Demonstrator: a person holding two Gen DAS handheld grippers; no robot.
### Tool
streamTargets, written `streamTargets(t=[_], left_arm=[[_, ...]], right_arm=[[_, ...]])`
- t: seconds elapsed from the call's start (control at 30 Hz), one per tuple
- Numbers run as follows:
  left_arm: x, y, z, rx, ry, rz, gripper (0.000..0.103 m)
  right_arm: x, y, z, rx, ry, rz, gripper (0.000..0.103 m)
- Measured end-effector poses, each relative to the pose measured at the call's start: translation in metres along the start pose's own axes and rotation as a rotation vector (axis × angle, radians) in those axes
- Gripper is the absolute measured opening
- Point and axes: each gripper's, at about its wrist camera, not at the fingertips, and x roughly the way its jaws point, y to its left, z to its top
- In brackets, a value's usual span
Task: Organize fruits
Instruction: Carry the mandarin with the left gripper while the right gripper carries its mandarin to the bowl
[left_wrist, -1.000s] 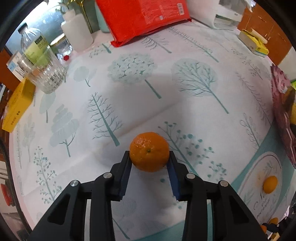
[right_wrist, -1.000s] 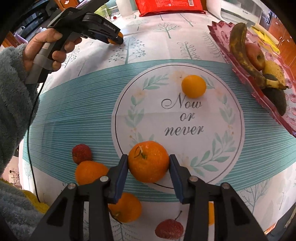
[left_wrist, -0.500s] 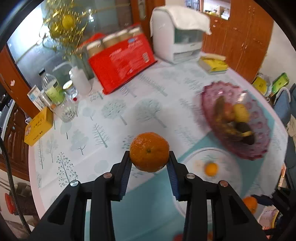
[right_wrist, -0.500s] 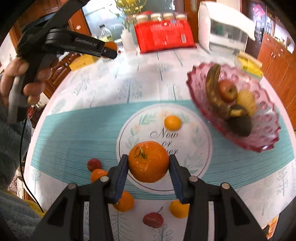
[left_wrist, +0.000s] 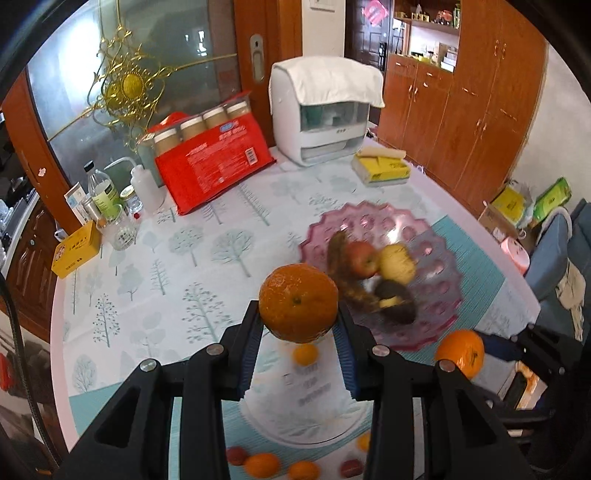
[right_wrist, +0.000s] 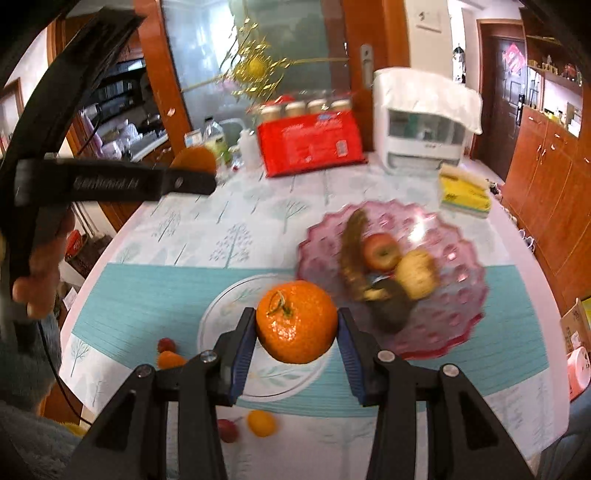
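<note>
Orange 1 (left_wrist: 298, 302) sits clamped between the blue pads of the left tool (left_wrist: 298, 332), held in the air above the counter (left_wrist: 207, 258); orange 2 (right_wrist: 296, 321), stem up, is clamped the same way in the right tool (right_wrist: 297, 343). Both tools point down toward the pink bowl (right_wrist: 458, 288), which holds a browned banana (right_wrist: 352, 254), a red apple (right_wrist: 380, 251), a yellow fruit (right_wrist: 417, 273) and a dark fruit (right_wrist: 391, 306). In the left wrist view the right tool shows at lower right with orange 2 in it. 1 small orange (left_wrist: 305, 353) lies on the round print of the cloth beside the bowl; more small oranges and red fruits lie near the counter's front edge. A hand (right_wrist: 40, 273) grips the left tool's handle
</note>
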Motion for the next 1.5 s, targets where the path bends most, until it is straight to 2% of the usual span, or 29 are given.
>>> streamTargets(t=[0.27, 0.53, 0.87, 1.1, 1.5], left_arm=[[0.013, -0.059, 0.016, -0.018, -0.002, 0.006, 0.036], [0.041, -0.088, 0.023, -0.024, 0.034, 0.017, 0.036], [0.088, -0.087, 0.027, -0.081, 0.094, 0.026, 0.036], [0.116, -0.086, 0.027, -0.095, 0.145, 0.031, 0.036], [0.132, -0.093, 0.027, -0.066, 0.179, 0.036, 0.037]], right_arm=[[-0.023, -0.08, 0.017, 0.044, -0.061, -0.032, 0.044], [-0.017, -0.134, 0.033, 0.072, -0.093, -0.069, 0.044], [0.018, -0.149, 0.048, 0.062, -0.058, -0.075, 0.044], [0.045, -0.154, 0.047, 0.063, 0.012, -0.093, 0.044], [0.067, -0.161, 0.041, 0.081, 0.087, -0.1, 0.044]])
